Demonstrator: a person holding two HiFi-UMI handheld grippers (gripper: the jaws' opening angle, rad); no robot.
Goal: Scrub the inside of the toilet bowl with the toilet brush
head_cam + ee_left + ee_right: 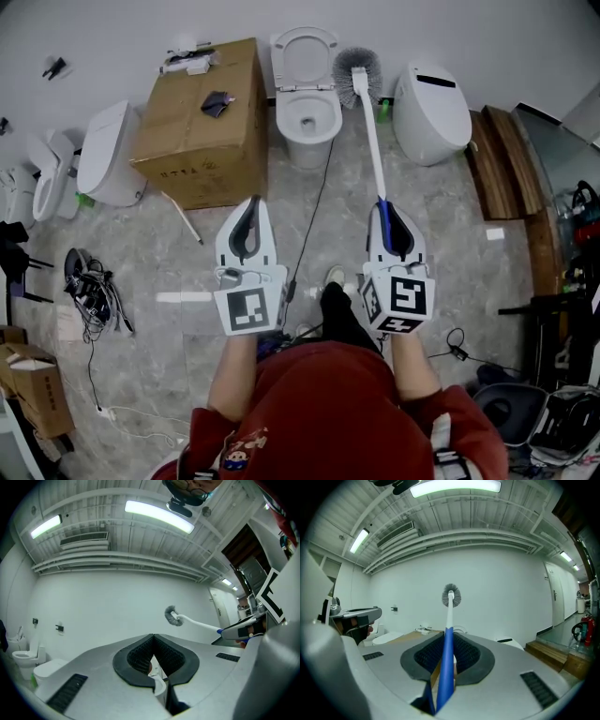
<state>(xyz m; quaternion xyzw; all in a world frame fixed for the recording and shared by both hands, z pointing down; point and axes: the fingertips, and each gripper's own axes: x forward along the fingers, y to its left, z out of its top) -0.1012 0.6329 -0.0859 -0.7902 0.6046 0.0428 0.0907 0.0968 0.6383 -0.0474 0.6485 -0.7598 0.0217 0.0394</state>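
Observation:
A white toilet [307,114] with its lid raised stands against the far wall, bowl open. My right gripper [391,217] is shut on the blue grip of the toilet brush [372,131]. The white shaft runs forward and the grey bristle head [357,71] hovers to the right of the bowl, between two toilets. In the right gripper view the brush [450,616] rises straight out from between the jaws. My left gripper [249,221] is shut and holds nothing, well short of the toilet. The left gripper view shows the brush head [170,616] off to the right.
A large cardboard box [199,122] stands left of the toilet. Another closed toilet [430,111] is to the right, more toilets [101,155] at the left wall. A black cable [314,211] runs across the marble floor. Wooden steps [506,164] lie at right, clutter at lower left.

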